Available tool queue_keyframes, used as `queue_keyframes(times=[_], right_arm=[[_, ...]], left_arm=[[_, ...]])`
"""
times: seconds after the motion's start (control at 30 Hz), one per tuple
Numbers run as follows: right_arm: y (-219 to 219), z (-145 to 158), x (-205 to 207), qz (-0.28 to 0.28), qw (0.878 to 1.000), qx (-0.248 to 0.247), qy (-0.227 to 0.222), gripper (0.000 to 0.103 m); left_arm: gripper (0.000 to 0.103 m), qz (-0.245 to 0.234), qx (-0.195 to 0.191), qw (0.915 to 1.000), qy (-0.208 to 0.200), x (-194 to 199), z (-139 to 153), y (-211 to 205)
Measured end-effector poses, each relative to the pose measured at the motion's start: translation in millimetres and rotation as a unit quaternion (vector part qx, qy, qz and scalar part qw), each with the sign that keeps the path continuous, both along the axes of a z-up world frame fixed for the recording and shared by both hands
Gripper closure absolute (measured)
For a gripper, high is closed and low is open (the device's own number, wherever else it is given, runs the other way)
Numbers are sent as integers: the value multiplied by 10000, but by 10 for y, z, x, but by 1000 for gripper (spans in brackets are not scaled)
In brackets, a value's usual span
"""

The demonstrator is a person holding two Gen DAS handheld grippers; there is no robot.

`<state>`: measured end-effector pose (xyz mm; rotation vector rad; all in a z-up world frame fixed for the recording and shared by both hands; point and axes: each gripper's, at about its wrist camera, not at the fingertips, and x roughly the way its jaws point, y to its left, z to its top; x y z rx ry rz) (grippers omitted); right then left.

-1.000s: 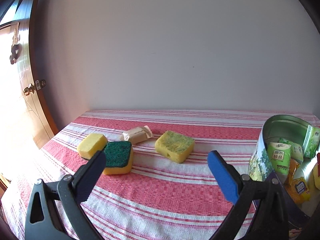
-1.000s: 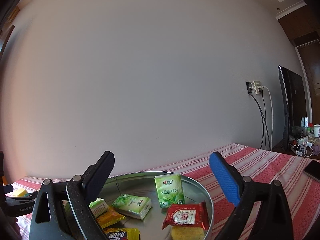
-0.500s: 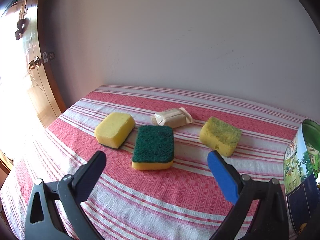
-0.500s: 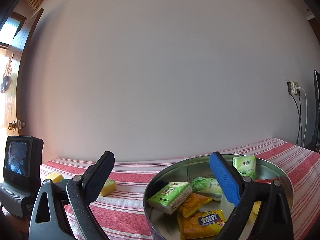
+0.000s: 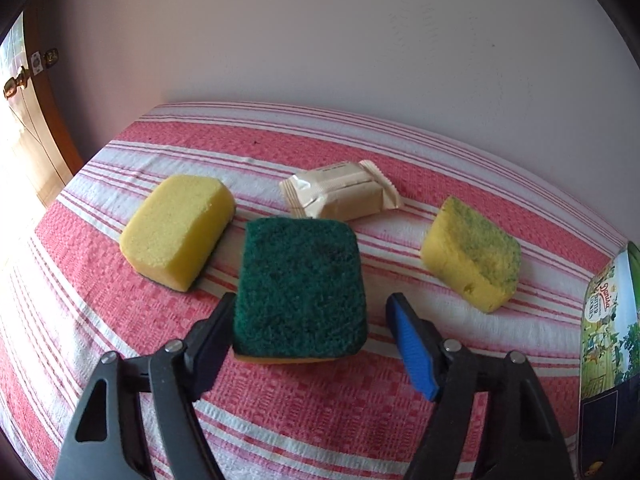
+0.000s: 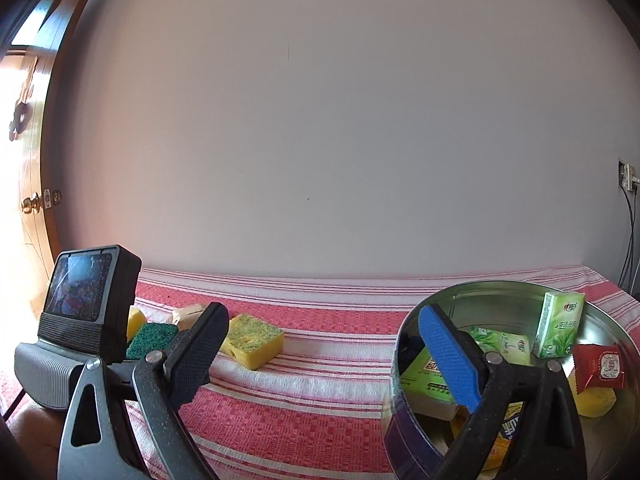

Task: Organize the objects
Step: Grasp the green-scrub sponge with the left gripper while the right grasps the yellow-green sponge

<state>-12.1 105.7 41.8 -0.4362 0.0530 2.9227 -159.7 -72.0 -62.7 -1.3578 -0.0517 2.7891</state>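
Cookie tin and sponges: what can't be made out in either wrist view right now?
- Cookie tin: left wrist view cuts it at the right edge; contents unseen there.
- Tin's lower packets: right wrist view, hidden behind the right hand-held gripper.
- Green-topped sponge: left wrist view doesn't settle whether the left hand-held gripper is touching it.
- Plain yellow sponge: right wrist view, mostly hidden by the left unit's camera.

Both views are brightly lit by daylight entering from the left, where the brown wooden door (image 5: 38, 128) is overexposed to white. Short soft shadows are cast rightward by the plain yellow sponge block (image 5: 178, 230). Straight lines are bowed by fisheye distortion, and the corners are vignetted black. Focus is sharp throughout.
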Motion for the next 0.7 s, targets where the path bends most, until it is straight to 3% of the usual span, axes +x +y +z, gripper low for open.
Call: queue_keyframes(times=[0.13,0.4,0.7], right_arm=[[-37,-52,-221,73,9994,-130,-319,5],[-205,-227,-768,419,9905,-320,-1271,5],[-130,-544,-1412,656,9605,-1096,-2471,5]], left_arm=[[46,-174,-119,9998,23,-74,12,-61],[47,-509,-113,9986,31,-191,29,-193],[46,-489,-157,9987,30,-184,22,-163]])
